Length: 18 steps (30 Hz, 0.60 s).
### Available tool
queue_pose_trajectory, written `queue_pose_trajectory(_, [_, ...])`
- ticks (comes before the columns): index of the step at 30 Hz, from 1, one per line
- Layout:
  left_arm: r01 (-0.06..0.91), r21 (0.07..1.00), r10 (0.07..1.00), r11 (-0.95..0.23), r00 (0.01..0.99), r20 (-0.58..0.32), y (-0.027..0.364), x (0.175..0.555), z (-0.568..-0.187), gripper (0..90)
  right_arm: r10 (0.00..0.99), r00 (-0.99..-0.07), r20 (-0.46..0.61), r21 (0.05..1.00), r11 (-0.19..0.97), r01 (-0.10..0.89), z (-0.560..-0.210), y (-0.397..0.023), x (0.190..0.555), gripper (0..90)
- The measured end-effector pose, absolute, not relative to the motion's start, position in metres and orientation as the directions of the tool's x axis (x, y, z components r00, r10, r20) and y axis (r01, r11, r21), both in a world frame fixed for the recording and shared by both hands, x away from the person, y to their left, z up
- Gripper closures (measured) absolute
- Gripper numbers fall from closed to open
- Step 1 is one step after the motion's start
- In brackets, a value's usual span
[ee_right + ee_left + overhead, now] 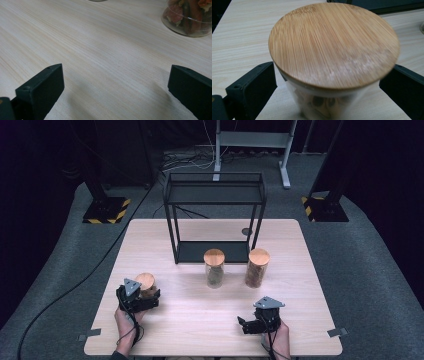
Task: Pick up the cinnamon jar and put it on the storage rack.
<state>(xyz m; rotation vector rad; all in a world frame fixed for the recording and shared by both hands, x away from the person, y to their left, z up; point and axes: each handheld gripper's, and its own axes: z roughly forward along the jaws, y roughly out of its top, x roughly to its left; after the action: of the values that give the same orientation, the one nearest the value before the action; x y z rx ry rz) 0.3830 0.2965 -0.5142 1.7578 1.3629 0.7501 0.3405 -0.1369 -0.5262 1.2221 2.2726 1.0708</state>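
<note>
A glass jar with a round bamboo lid [332, 42] stands between the jaws of my left gripper [327, 87], which is open. One black jaw is close on each side of the glass. From above, that jar [145, 280] is at the table's front left, with the left gripper [140, 293] around it from the near side. My right gripper [248, 324] hovers open over bare wood at the front right, with nothing between its jaws [115, 85]. Two more lidded jars stand mid-table: one with dark contents [214, 268] and one with reddish-brown contents [257, 267].
A black metal rack [200, 252] with a low shelf and a top shelf stands at the back of the wooden table [200, 315]. The base of the jar with coloured pieces [190, 17] is ahead and to the right in the right gripper view.
</note>
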Motion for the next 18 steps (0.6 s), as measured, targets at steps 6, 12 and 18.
queue_pose_trajectory(6, [0.511, 0.85, 0.967, -0.128, 0.256, -0.009, 0.2943, 0.3891, -0.5146, 0.5, 0.818, -0.573, 0.047, 0.755, 0.347, 0.557, -0.5261, -0.1368, 0.3403, 0.0])
queue_pose_trajectory(12, [0.51, 0.849, 0.965, -0.136, 0.263, -0.003, 0.2903, 0.391, -0.5143, 0.3, 0.816, -0.577, 0.042, 0.754, 0.353, 0.554, -0.5261, -0.136, 0.3399, 0.0])
queue_pose_trajectory(18, [0.512, 0.848, 0.964, -0.137, 0.267, -0.006, 0.2897, 0.3923, -0.5153, 0.4, 0.816, -0.576, 0.041, 0.753, 0.354, 0.555, -0.5262, -0.136, 0.34, 0.0])
